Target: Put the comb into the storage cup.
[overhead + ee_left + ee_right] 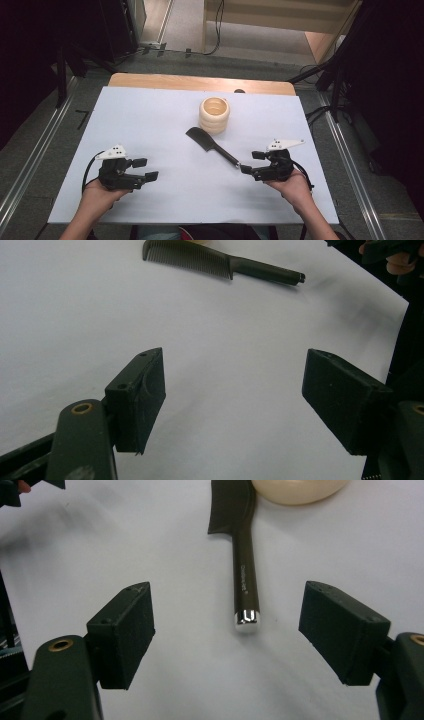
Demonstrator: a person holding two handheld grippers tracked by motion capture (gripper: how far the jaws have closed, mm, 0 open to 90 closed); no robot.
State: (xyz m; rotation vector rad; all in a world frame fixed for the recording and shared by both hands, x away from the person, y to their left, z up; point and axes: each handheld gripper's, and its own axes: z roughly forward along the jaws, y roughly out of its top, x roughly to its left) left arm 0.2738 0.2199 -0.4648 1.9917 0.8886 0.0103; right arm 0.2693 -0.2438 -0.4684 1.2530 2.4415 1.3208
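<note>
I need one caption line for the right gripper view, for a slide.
Open right gripper lined up with the silver-capped handle end of a dark comb on the white table, beside a cream cup.

1. Black left gripper (142, 169), topped by grey three-cornered plate, black cable looping behind.
2. Black right gripper (252, 162), same plate and cable.
3. Blocky black jaws, brass-ringed screw holes.
4. Bare forearms, no sleeves.

Overhead view; gripper cameras near comb (212, 144)
</note>
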